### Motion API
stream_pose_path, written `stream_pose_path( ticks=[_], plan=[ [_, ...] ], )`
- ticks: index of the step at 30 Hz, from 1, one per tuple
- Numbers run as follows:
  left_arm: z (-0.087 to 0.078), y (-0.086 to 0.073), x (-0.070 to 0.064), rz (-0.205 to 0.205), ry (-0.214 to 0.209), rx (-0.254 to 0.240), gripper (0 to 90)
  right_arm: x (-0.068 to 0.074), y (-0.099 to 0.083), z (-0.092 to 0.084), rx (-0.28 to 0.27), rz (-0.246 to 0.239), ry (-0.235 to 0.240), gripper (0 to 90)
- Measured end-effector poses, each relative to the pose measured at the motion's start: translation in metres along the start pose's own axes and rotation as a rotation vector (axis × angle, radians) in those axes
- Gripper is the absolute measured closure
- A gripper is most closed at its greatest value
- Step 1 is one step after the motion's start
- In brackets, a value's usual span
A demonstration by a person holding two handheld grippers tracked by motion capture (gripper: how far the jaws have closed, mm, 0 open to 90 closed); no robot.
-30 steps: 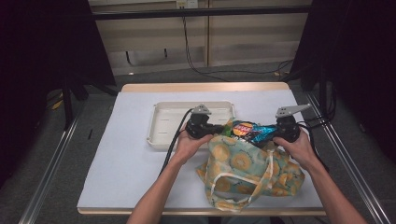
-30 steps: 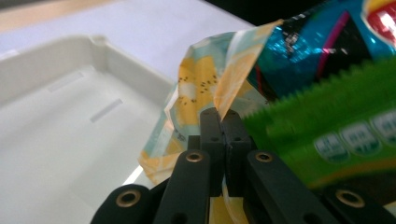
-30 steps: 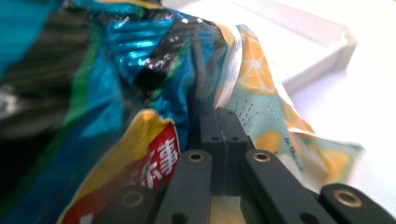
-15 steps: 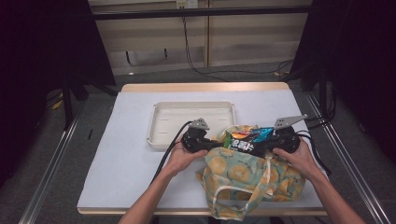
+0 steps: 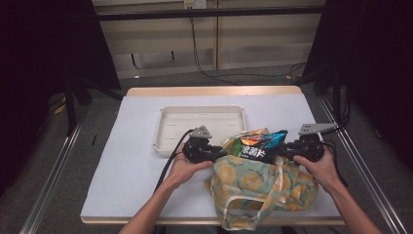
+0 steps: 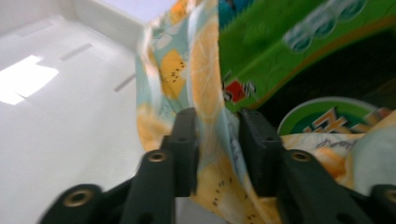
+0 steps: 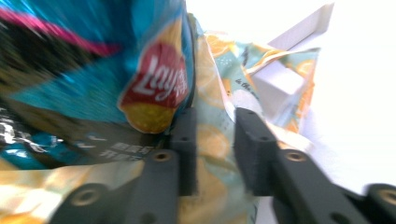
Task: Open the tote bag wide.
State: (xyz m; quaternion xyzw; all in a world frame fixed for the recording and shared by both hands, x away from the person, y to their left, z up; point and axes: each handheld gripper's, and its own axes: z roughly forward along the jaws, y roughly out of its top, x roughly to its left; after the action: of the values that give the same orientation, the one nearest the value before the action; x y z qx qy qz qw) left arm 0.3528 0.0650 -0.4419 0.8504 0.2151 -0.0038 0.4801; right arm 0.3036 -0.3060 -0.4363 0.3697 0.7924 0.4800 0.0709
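Note:
A cloth bag (image 5: 263, 187) printed with lemon slices lies on the near right of the white table, its mouth facing the tray. A blue and black chip packet (image 5: 258, 146) sticks out of that mouth. My left gripper (image 5: 219, 155) is at the left rim of the mouth and my right gripper (image 5: 286, 152) at the right rim. Both pairs of jaws have just been opening. In the left gripper view the bag's fabric (image 6: 205, 79) hangs loose between the left gripper (image 6: 215, 140) jaws. In the right gripper view the bag's rim (image 7: 212, 135) lies slack between the right gripper (image 7: 215, 140) jaws, beside the chip packet (image 7: 93, 74).
A shallow white tray (image 5: 165, 131) sits just beyond the bag at mid-table, and its wall (image 6: 107, 23) stands close by in the left gripper view. Bare white table (image 5: 131, 165) lies to the left. Dark metal rails run along both sides of the table.
Both hands have pulled the bag's rim toward the near edge, and the chip packet now sits deeper in the mouth. Both jaws have parted from the fabric.

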Motion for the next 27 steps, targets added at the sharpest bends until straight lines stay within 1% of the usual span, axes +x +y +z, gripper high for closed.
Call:
stream_pose_path(
  ticks=[1,4,6,7,8,11,12,13,14,15,17,19,20,21,23,24,25,26,27],
  plan=[
    [-0.004,0.001,-0.001,-0.005,0.002,-0.024,62.3,0.001,0.001,-0.004,-0.011,-0.002,-0.008,61.5],
    [-0.016,0.006,-0.005,0.007,0.011,-0.064,56.2,0.007,0.001,-0.016,-0.049,0.009,-0.043,55.0],
    [-0.023,0.007,-0.009,0.017,0.018,-0.089,56.1,0.012,0.001,-0.023,-0.066,0.011,-0.051,54.2],
    [-0.026,0.008,-0.011,0.017,0.009,-0.104,55.2,0.015,0.0,-0.029,-0.079,0.015,-0.056,53.0],
    [-0.029,0.008,-0.013,0.017,0.011,-0.111,54.6,0.018,-0.001,-0.033,-0.09,0.018,-0.059,52.2],
    [-0.039,0.008,-0.018,0.031,0.015,-0.139,53.2,0.025,-0.004,-0.045,-0.114,0.025,-0.052,47.8],
    [-0.044,0.008,-0.02,0.034,-0.003,-0.161,53.5,0.027,-0.005,-0.047,-0.118,0.025,-0.049,47.7],
    [-0.047,0.009,-0.022,0.035,-0.002,-0.163,54.1,0.031,-0.006,-0.051,-0.126,0.022,-0.05,47.7],
    [-0.049,0.009,-0.025,0.038,-0.008,-0.175,54.6,0.034,-0.006,-0.052,-0.13,0.017,-0.046,47.1],
    [-0.052,0.009,-0.027,0.044,-0.031,-0.189,55.9,0.038,-0.006,-0.054,-0.129,0.016,-0.041,45.9],
    [-0.054,0.01,-0.034,0.054,-0.059,-0.191,56.9,0.046,-0.005,-0.055,-0.136,0.017,-0.026,44.0],
    [-0.054,0.009,-0.042,0.071,-0.102,-0.19,56.8,0.052,-0.004,-0.054,-0.14,0.014,-0.016,40.6],
    [-0.054,0.009,-0.047,0.084,-0.128,-0.194,54.9,0.055,-0.003,-0.052,-0.144,0.011,-0.018,39.3],
    [-0.052,0.008,-0.052,0.093,-0.145,-0.19,53.1,0.057,-0.003,-0.051,-0.145,0.012,-0.006,38.8],
    [-0.049,0.006,-0.058,0.116,-0.169,-0.177,47.4,0.061,-0.004,-0.045,-0.139,0.023,-0.002,34.8],
    [-0.045,0.005,-0.061,0.126,-0.168,-0.163,46.4,0.061,-0.005,-0.042,-0.126,0.023,-0.008,33.5],
    [-0.042,0.003,-0.063,0.13,-0.169,-0.143,44.2,0.061,-0.006,-0.038,-0.112,0.024,-0.001,33.0],
    [-0.038,0.001,-0.064,0.134,-0.183,-0.136,45.8,0.062,-0.007,-0.035,-0.106,0.021,-0.007,32.2],
    [-0.035,-0.001,-0.067,0.157,-0.172,-0.106,49.7,0.063,-0.007,-0.033,-0.097,0.019,-0.011,31.6]
  ],
)
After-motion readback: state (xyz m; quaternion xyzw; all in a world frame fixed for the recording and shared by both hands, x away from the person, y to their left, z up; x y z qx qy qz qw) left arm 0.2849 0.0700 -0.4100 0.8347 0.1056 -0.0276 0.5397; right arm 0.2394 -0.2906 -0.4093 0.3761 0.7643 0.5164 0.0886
